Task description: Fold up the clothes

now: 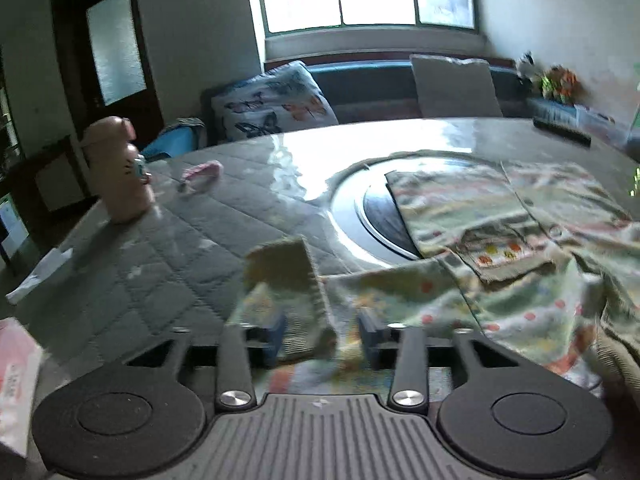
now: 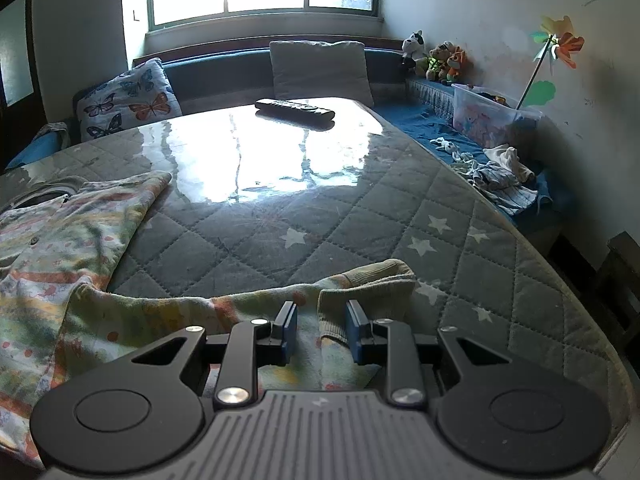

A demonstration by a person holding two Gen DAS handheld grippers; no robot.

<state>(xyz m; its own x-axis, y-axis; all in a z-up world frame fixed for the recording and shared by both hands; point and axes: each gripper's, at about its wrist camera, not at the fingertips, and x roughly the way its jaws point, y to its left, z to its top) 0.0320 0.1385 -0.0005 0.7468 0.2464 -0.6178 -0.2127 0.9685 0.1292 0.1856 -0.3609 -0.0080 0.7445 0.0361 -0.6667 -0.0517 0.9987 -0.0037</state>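
The left gripper (image 1: 322,340) is standing half open around one sleeve cuff (image 1: 288,276), pads not pressing; the right gripper (image 2: 322,332) is bracketing the other cuff (image 2: 376,284), grip unclear; both should be pinching firmly before folding the sleeves inward

One garment (image 2: 60,248), two cushions (image 2: 128,100) (butterfly, plain), one remote (image 2: 295,107).

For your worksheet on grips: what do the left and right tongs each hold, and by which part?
Neither clearly grips. The left tongs stand open around the garment's ribbed cuff; the right tongs straddle the other ribbed cuff, pads apart.
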